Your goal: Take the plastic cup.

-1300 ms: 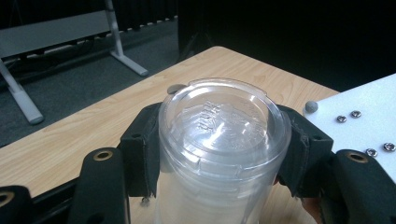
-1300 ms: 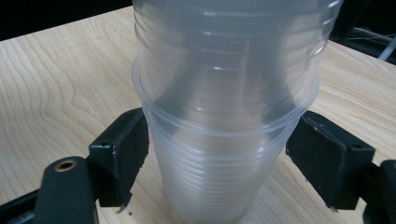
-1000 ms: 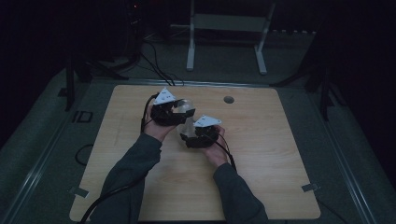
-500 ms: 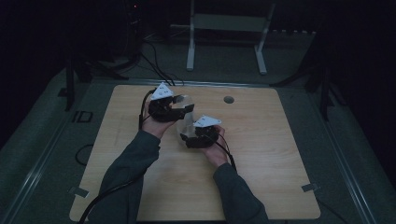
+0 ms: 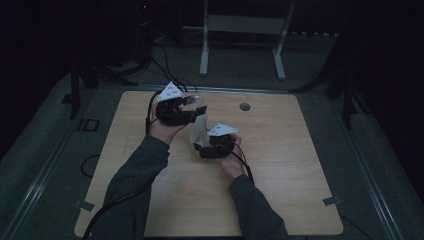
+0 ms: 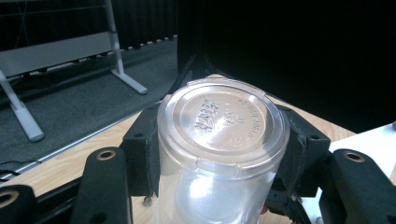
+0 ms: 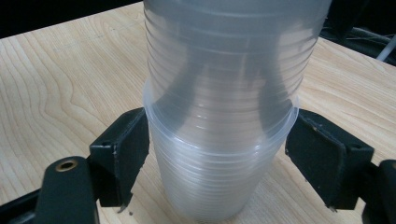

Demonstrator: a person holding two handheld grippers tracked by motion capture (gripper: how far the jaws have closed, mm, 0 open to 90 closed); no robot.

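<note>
A stack of clear plastic cups (image 7: pixel 215 172) stands on the wooden table (image 5: pixel 280 165). My right gripper (image 7: pixel 217 154) is shut on the stack, its black pads pressed just under the rims. A further clear cup (image 6: pixel 222 121) rises out of the stack with its flat embossed end up. My left gripper (image 6: pixel 219 154) is shut on this cup near that end, and its jaws have just tightened a little on it. In the high view the left gripper (image 5: pixel 195 107) is up and left of the right gripper (image 5: pixel 202 145), with the clear cups (image 5: pixel 200 125) stretched between them.
A small round hole (image 5: pixel 244 106) lies in the tabletop beyond the grippers. A grey metal stand (image 5: pixel 240 30) and cables (image 5: pixel 160 55) sit on the floor behind the table. A tape mark (image 5: pixel 332 201) is at the table's near right corner.
My left gripper has risen a little with the upper cup, so more clear plastic shows between the two grippers. The right gripper has kept still.
</note>
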